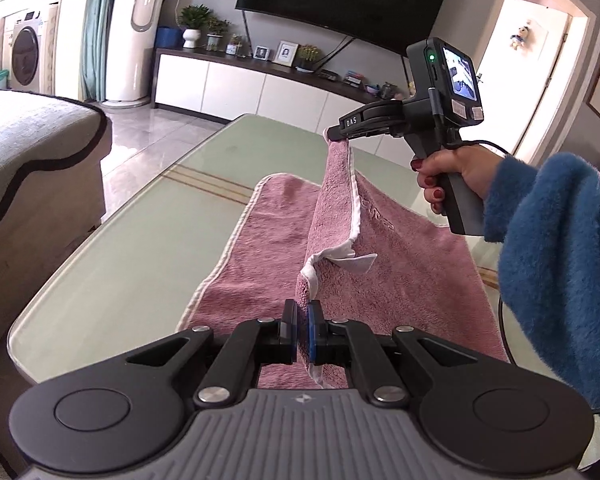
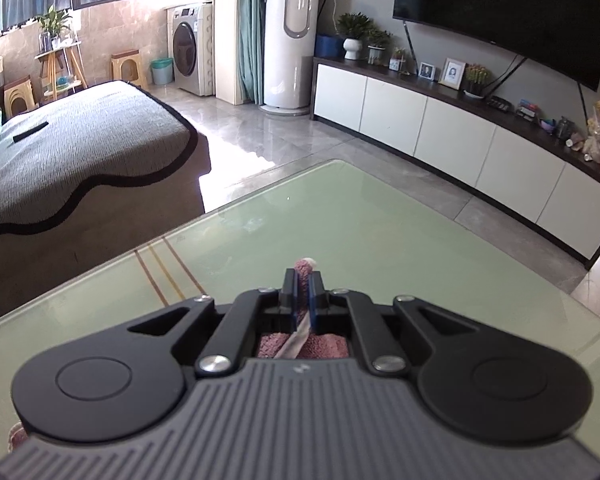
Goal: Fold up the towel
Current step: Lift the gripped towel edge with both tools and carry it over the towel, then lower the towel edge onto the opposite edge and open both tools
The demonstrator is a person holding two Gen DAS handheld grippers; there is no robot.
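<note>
The towel's (image 1: 268,240) near end is hidden behind the left claw's (image 1: 300,334) body.

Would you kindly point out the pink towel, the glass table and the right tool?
pink towel (image 1: 268,240): left wrist view, flat part lying on the table.
glass table (image 1: 140,248): left wrist view, bare green top.
right tool (image 1: 334,133): left wrist view, tips pinching the towel's corner.

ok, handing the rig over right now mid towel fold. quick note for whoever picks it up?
Left hand-held gripper: shut on a near corner of the pink towel.
Right hand-held gripper: shut on the other corner, lifted above the glass table.
Towel: far part flat on the table, near edge raised between both grippers.
Done: both corners gripped and lifted.
Left: carry them to the far edge, lay down, release.
</note>
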